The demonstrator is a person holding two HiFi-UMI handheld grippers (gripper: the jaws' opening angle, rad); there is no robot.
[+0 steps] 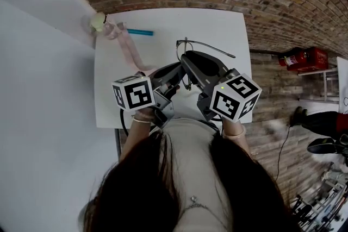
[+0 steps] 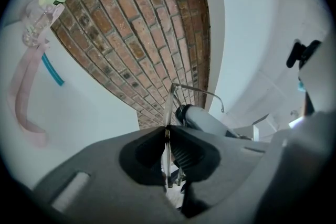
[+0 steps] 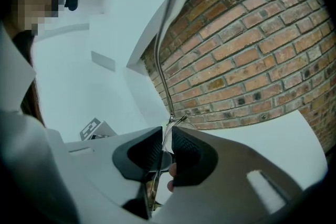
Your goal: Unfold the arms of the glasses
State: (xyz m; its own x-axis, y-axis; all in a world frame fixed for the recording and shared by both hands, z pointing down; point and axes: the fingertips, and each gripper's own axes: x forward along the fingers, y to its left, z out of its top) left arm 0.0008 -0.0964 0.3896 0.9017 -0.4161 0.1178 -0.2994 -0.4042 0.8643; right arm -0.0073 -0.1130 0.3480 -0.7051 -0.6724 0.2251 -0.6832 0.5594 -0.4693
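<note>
Over the near edge of the one white table (image 1: 217, 24), two grippers hold the single pair of glasses (image 1: 209, 47): the left gripper (image 2: 167, 134) is clamped on its frame and the right gripper (image 3: 167, 136) pinches its wire. One arm (image 1: 220, 51) looks swung out toward the table's right edge; the other, I judge, remains to be opened. One pink strap (image 1: 130, 49) and one teal pen (image 1: 140, 32) lie at the table's far left corner.

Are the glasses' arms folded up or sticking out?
One arm sticks out, stretching sideways away from the glasses. The other one: cannot tell.
</note>
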